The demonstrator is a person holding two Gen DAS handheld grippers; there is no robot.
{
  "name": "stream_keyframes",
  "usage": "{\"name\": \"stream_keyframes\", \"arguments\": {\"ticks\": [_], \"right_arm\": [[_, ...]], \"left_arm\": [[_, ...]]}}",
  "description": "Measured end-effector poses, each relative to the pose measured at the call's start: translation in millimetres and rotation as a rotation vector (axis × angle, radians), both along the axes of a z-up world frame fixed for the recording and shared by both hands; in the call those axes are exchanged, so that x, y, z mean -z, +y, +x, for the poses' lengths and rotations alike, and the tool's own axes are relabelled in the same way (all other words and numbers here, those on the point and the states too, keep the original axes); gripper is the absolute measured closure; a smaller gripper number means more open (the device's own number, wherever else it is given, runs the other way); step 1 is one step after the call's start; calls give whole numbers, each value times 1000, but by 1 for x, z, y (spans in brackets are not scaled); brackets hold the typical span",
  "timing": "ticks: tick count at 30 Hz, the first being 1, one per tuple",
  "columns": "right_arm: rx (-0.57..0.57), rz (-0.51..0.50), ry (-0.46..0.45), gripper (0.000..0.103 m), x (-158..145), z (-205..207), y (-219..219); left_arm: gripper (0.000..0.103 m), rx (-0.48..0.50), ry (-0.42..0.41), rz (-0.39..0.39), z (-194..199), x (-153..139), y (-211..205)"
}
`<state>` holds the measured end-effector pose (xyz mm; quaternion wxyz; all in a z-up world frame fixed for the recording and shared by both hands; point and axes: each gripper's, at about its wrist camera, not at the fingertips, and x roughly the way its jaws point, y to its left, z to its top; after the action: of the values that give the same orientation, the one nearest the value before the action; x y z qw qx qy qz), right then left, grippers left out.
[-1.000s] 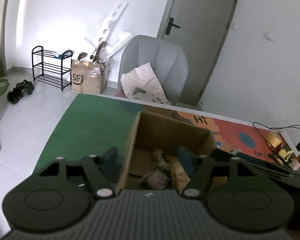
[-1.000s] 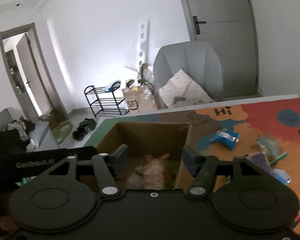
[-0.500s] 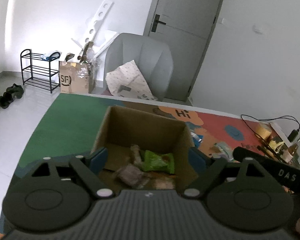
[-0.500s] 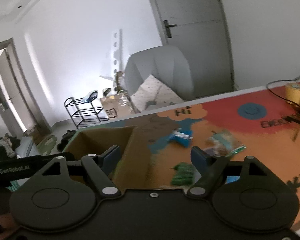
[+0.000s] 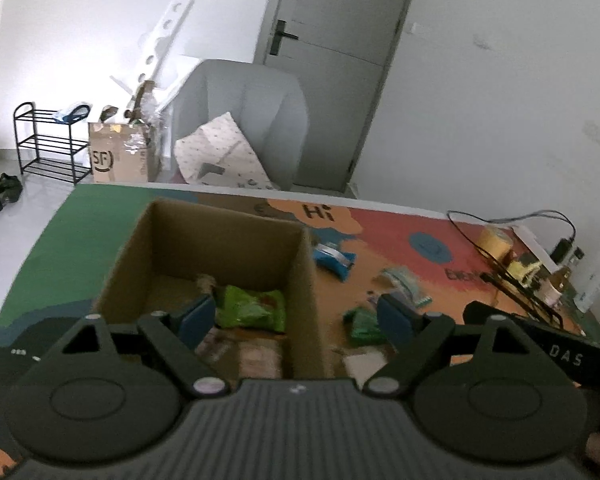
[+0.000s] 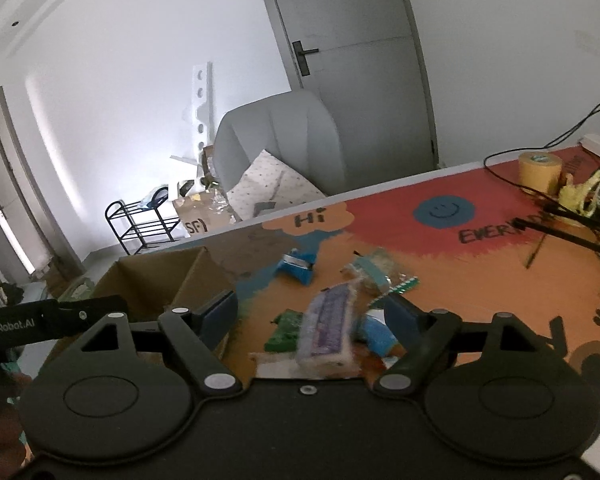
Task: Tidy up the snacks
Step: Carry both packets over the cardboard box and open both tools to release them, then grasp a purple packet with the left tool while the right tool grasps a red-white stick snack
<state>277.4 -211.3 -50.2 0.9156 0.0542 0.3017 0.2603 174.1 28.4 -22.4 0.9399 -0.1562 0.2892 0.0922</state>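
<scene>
An open cardboard box (image 5: 204, 236) stands on the colourful table mat; a green snack bag (image 5: 252, 308) and several other packets lie inside. My left gripper (image 5: 296, 316) is open and empty, straddling the box's right wall from above. My right gripper (image 6: 312, 316) is open and empty, above loose snacks right of the box (image 6: 160, 280): a purple packet (image 6: 328, 324), a green packet (image 6: 284, 330), a blue packet (image 6: 298, 266) and a clear teal packet (image 6: 380, 276). The blue packet (image 5: 334, 258) and a green packet (image 5: 362, 322) also show in the left wrist view.
A yellow tape roll (image 6: 540, 166), black cables (image 6: 572, 232) and small bottles (image 5: 556, 280) crowd the table's far right. A grey chair (image 5: 244, 120) with a cushion stands behind the table. A shoe rack (image 5: 48, 140) and a carton (image 5: 118, 156) stand on the floor.
Both grippers have swung right: the left from over the box's left wall to its right wall, the right from over the box to over the loose snacks. Both stay open and empty.
</scene>
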Motion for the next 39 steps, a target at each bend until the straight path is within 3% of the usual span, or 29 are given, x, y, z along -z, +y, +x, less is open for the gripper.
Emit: {"name": "stream_keyframes", "arguments": {"ticks": [9, 18, 28, 39], "right_arm": [[22, -5, 23, 23, 10, 3, -27], [32, -3, 52, 33, 22, 7, -48], [43, -11, 113, 44, 45, 21, -63], [3, -35, 175, 49, 71, 37, -57]], "left_arm": [[16, 61, 21, 22, 11, 4, -34], [19, 89, 10, 31, 19, 4, -61], [36, 120, 52, 18, 40, 15, -86], [48, 142, 136, -9, 70, 40, -99]]}}
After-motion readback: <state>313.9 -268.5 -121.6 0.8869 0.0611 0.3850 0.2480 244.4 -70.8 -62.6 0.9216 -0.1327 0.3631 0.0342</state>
